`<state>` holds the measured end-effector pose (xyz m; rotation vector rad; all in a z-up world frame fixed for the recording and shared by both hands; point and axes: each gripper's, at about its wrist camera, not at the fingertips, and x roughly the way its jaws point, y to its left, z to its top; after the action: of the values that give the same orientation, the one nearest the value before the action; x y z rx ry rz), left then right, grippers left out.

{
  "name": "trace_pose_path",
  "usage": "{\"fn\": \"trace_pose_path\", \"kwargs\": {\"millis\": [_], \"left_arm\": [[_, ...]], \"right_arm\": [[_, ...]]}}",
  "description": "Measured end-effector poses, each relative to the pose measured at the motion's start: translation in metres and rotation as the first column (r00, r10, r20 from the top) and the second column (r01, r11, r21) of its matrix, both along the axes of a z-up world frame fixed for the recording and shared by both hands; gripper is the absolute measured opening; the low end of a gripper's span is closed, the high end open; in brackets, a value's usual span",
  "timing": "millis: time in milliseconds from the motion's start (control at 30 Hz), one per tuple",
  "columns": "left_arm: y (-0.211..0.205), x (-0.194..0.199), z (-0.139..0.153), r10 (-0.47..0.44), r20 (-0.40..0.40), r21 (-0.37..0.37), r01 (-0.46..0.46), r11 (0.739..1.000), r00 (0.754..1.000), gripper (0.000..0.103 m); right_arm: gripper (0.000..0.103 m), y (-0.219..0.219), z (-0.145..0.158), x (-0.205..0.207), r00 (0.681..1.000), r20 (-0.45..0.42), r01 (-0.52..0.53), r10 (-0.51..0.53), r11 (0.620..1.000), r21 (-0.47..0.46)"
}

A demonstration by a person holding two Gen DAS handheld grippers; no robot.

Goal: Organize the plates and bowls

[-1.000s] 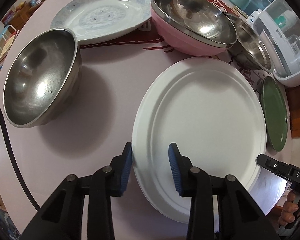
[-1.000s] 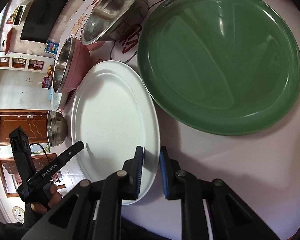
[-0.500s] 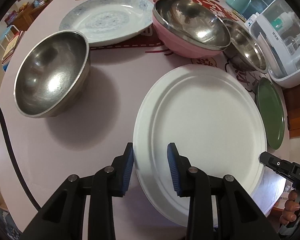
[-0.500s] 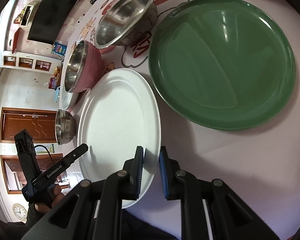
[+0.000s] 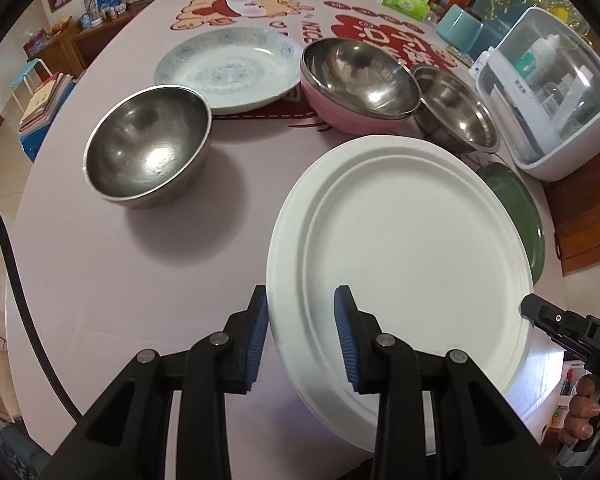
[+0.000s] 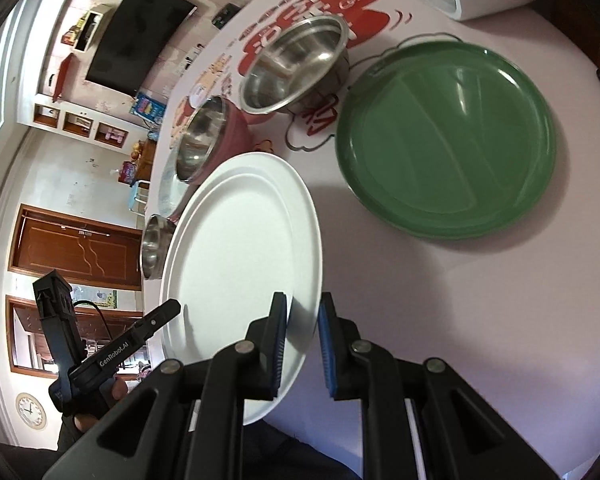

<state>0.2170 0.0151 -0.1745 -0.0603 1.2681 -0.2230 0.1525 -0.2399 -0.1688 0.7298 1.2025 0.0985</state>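
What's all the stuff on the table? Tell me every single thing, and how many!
round white paper plate: 1, white, front, lifted, its rim between both grippers' fingers
round green plastic plate: 1, green, on table right of the white one
patterned pale blue china plate: 1, far side
pink bowl with steel lining: 1, behind white plate
plain steel bowls: 2, silver, one left, one right
clear-lidded white box: 1, far right
green tissue pack: 1, far edge
left gripper: 1, black, blue pads
right gripper: 1, same
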Motion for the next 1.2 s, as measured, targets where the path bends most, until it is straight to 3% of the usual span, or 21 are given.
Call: {"fn": "trace_pose_path", "kwargs": {"millis": [267, 300, 633, 1000, 1200], "left_arm": [[0.014, -0.035, 0.024, 0.01, 0.075, -0.019, -0.008, 1.0, 0.997, 0.032], [0.014, -0.036, 0.026, -0.002, 0.059, -0.064, 0.006, 0.998, 0.998, 0.032], [0.02, -0.081, 0.058, -0.004, 0.131, -0.071, 0.013, 0.997, 0.991, 0.032], [0.024, -0.126, 0.052, 0.023, 0.064, -0.078, -0.018, 0.997, 0.998, 0.032], [0.027, -0.142, 0.042, 0.052, 0.038, -0.07, -0.05, 0.996, 0.998, 0.032]], "right_arm": [[0.015, 0.008, 0.023, -0.023, 0.997, 0.072, -0.006, 0.007, 1.0, -0.016], [0.015, 0.009, 0.026, -0.026, 0.997, 0.081, -0.006, 0.008, 1.0, -0.02], [0.015, 0.015, 0.046, -0.057, 0.995, 0.102, -0.012, 0.018, 0.998, -0.062], [0.016, 0.024, 0.049, -0.095, 0.997, 0.061, -0.049, 0.057, 0.991, -0.122], [0.016, 0.036, 0.045, -0.102, 0.993, 0.04, -0.105, 0.115, 0.974, -0.2]]}}
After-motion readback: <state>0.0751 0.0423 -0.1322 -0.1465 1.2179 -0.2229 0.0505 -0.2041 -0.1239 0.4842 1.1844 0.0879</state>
